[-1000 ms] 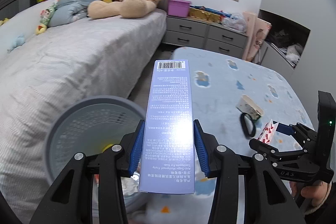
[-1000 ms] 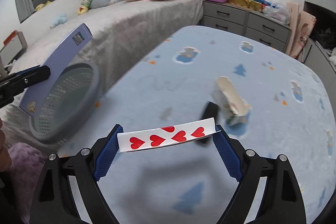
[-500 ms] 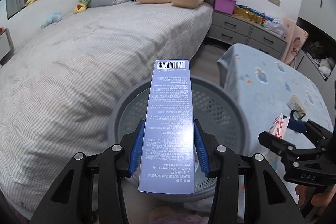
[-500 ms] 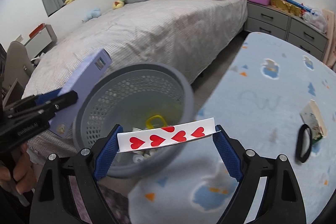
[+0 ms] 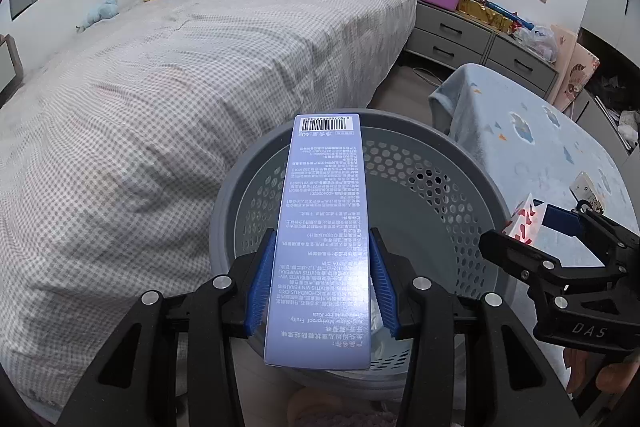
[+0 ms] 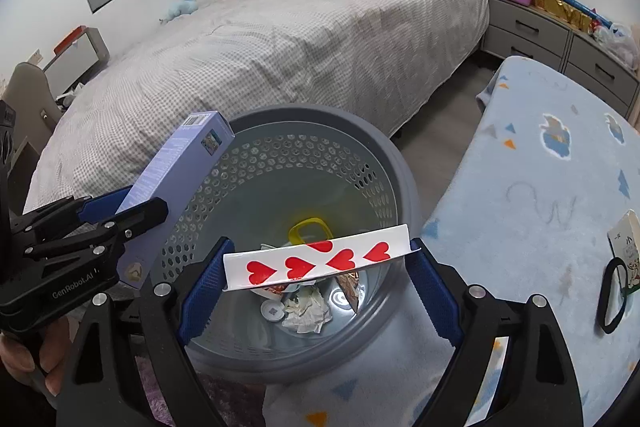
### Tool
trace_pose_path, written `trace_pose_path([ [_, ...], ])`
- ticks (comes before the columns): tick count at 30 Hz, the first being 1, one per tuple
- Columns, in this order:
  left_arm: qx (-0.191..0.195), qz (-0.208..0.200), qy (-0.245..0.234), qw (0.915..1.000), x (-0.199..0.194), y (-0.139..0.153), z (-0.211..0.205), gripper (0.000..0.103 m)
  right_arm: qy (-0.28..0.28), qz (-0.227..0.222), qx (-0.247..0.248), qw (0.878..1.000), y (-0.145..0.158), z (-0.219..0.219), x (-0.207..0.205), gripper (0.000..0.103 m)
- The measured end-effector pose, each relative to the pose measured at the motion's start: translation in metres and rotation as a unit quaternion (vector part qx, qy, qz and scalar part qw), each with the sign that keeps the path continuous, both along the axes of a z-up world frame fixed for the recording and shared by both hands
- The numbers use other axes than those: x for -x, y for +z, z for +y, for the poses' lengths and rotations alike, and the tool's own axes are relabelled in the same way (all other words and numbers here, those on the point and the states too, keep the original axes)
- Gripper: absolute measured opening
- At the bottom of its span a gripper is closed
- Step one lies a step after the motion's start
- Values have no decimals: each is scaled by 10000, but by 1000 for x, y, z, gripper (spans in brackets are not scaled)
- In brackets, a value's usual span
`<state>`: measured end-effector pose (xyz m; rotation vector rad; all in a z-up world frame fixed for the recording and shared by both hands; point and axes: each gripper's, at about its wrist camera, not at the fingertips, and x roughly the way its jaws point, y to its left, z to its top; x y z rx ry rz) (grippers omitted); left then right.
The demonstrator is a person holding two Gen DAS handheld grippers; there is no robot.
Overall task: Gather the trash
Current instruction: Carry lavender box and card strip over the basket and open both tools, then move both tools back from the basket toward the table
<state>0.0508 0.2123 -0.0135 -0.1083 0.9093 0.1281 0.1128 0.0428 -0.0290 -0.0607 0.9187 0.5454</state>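
- Left wrist view is filled by the round grey perforated plastic waste basket (image 5: 440, 195), its open mouth directly beyond and below my left fingers, between the bed with the grey checked cover (image 5: 140, 115) on my left and the pale blue patterned cloth-covered table (image 5: 532, 131) on my right.
- My left gripper (image 5: 322, 287) is closed onto the long lilac cardboard toothpaste box (image 5: 320, 227), pads pressed on its two long sides near the lower end. Its long axis runs straight ahead along my fingers, barcode end farthest out, over the basket's far rim.
- My right gripper (image 6: 316, 283) is spread wide yet clamped on the white playing card with red hearts (image 6: 316, 261), which spans crosswise from one pad to the other, bowed a little, right above the basket's opening.
- Crumpled white paper (image 6: 306, 311) and other scraps lie at the basket's bottom.
- By my reckoning both pieces sit over the mouth, the card more centrally; parting the pads should drop them in.
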Motion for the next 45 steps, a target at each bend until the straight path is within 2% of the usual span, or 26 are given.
trace_pose_path([
  [10, -24, -24, 43, 10000, -1, 0, 5, 45, 40, 0, 7, 10000, -2, 6, -10, 87],
  [14, -68, -56, 128, 9999, 1, 4, 9, 57, 18, -94, -53, 9999, 3, 4, -9, 96],
  [30, -134, -39, 287, 9995, 1, 6, 10, 62, -127, -56, -110, 9998, 2, -5, -7, 96],
  [42, -209, -172, 339, 9991, 7, 20, 3, 65, -249, -58, -124, 9996, 9, -17, 3, 96],
  [45, -224, -230, 345, 9989, 10, 25, 1, 70, -296, -98, -108, 9995, 14, -22, 6, 96],
])
